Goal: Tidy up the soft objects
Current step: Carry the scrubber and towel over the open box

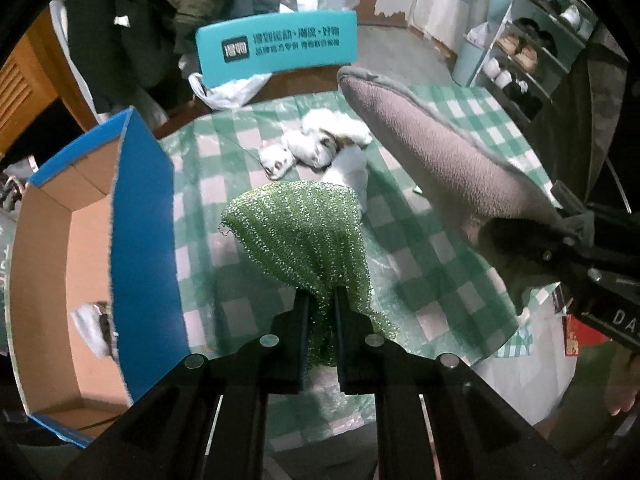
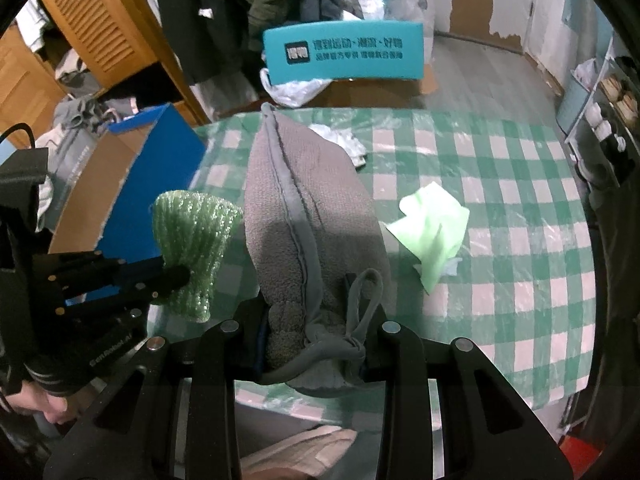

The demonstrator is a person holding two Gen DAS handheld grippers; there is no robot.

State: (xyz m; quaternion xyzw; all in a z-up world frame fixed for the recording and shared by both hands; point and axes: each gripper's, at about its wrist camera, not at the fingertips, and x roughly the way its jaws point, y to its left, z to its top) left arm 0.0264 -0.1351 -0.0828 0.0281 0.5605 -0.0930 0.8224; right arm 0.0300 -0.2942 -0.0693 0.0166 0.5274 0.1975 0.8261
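My left gripper is shut on a green glittery mesh cloth, which hangs lifted above the checked tablecloth. The same green cloth and left gripper show at the left of the right wrist view. My right gripper is shut on the cuff end of a grey fleece mitt, held up off the table; the mitt crosses the upper right of the left wrist view. White socks lie bunched on the table. A pale green cloth lies to the right.
An open cardboard box with blue outer walls stands at the table's left, with a white item inside. A teal chair back stands beyond the far table edge. A shoe rack is at the right. Clothes hang at the back.
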